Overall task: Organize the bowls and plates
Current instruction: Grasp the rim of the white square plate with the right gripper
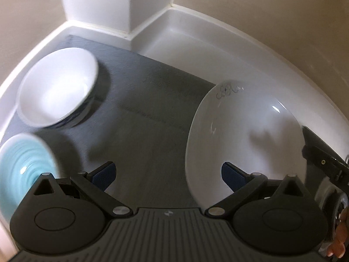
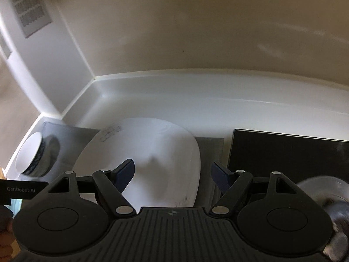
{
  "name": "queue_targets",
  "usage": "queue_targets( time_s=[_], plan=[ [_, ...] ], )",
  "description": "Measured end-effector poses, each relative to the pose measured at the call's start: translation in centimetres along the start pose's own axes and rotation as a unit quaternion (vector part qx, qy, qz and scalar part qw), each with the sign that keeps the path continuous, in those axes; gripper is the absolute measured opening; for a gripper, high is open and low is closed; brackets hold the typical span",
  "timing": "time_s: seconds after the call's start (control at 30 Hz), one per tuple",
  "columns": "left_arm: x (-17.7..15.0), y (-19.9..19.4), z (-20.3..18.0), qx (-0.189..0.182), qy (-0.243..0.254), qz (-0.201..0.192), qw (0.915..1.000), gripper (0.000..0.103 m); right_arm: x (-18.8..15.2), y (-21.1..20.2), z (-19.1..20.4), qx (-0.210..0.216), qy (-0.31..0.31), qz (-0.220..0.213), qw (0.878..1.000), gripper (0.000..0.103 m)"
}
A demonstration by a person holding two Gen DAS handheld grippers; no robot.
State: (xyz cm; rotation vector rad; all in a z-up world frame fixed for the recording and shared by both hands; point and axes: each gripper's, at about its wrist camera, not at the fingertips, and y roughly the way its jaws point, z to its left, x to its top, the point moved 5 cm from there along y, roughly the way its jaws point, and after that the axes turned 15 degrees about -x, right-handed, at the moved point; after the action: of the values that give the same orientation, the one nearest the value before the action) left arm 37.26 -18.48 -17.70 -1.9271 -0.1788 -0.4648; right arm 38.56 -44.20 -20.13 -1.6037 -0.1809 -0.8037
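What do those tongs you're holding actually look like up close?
Both tongs, left and right, are matte black plastic with ribbed grey bodies, round hinge housings, silver rivets and dark blue textured pads. A black bar carries white "GenRobot.AI" lettering.

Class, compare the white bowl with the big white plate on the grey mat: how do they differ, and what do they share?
The white bowl is deep with a dark patterned outside; the white plate is shallow, with only a small dark marking near its rim. The bowl sits at the mat's far left, the plate to its right. The plate looks wider. Both have white insides, and no claw grips either.
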Motion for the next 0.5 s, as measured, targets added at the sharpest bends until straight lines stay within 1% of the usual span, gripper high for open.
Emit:
queue_targets(
  time_s=[0.2,0.3,0.4,0.5],
  plan=[
    [1.7,2.9,0.2,0.006,-0.002,0.015,0.9999,0.103,0.4,3.5,0.1,0.013,0.009,0.028,0.999,0.077],
    [2.2,4.0,0.2,0.0,-0.002,0.023,0.9997,0.103,0.2,4.6,0.2,0.019,0.01,0.04,0.999,0.074],
    [2.5,4.5,0.0,0.002,0.004,0.018,0.9998,0.103,-0.1,5.4,0.4,0.035,0.004,0.054,0.998,0.06],
    [2.8,4.6,-0.2,-0.006,0.005,0.018,0.9998,0.103,-0.1,5.6,0.6,0.032,-0.001,0.052,0.998,0.057]
  ],
)
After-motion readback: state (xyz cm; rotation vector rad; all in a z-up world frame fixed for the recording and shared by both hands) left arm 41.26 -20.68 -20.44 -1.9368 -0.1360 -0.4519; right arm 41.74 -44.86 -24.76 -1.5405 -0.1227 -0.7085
